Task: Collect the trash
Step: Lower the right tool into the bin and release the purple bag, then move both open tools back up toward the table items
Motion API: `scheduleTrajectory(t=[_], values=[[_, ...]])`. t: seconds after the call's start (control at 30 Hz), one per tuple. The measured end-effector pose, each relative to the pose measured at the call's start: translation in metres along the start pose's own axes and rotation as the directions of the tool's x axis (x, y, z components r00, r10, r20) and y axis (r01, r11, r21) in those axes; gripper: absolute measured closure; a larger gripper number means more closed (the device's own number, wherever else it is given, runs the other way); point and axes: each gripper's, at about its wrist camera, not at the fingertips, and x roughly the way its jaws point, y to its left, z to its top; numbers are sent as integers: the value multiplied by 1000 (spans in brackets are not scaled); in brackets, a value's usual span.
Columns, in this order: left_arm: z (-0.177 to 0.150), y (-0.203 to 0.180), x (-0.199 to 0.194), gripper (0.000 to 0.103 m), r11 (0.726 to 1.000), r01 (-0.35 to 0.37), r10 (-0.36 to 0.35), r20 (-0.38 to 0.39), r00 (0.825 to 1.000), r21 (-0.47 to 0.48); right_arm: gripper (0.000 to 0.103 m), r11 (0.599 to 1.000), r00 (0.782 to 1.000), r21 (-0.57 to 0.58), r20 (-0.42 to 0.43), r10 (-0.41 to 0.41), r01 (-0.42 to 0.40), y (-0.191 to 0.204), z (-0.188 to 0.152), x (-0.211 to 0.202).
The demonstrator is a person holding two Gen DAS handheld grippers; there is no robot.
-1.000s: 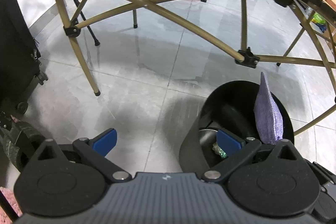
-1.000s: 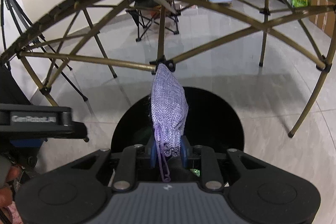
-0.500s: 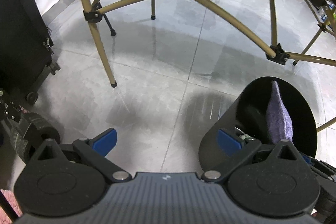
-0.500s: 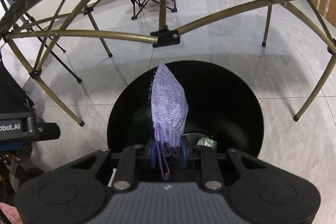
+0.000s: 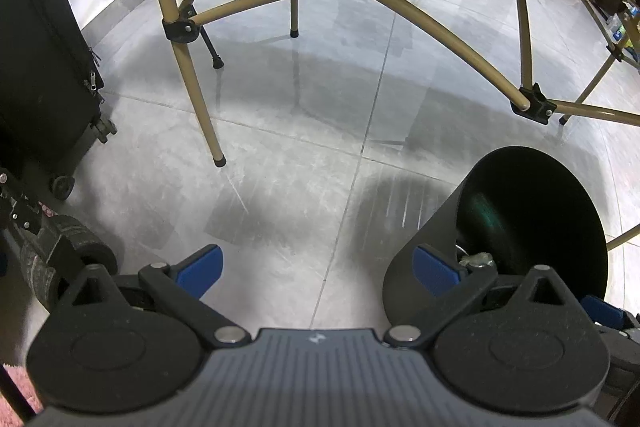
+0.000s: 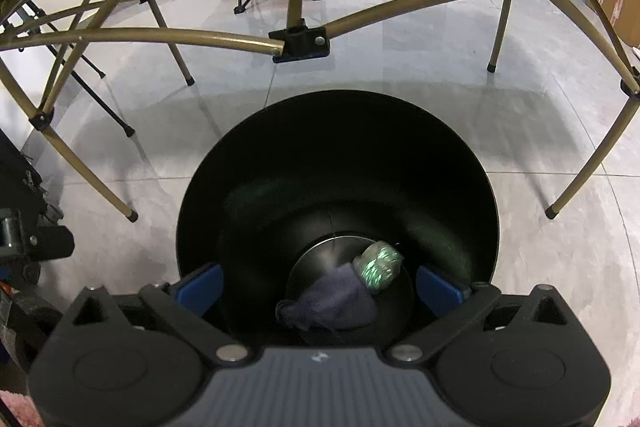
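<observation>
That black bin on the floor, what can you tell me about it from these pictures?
The black bin is a round, smooth, dark container, seemingly plastic, wider at its open top than at its flat base. It stands upright on the grey tiled floor beside a folding table's brass-coloured legs. At the bottom lie a purple cloth pouch and a crumpled greenish wrapper, touching each other.

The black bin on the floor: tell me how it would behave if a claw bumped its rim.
The black bin is tall, flaring above a smaller base, so it probably tips rather than slides. It holds only a purple pouch and a green wad, so it is likely light. The glossy tile floor may let it skid first.
</observation>
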Motion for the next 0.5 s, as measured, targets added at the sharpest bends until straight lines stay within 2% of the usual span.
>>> scheduleTrajectory(t=[0.5], values=[[-4, -6, -14, 0, 999, 22, -23, 30, 999, 24, 0, 1000, 1000, 0, 19, -9, 9, -5, -3, -24]])
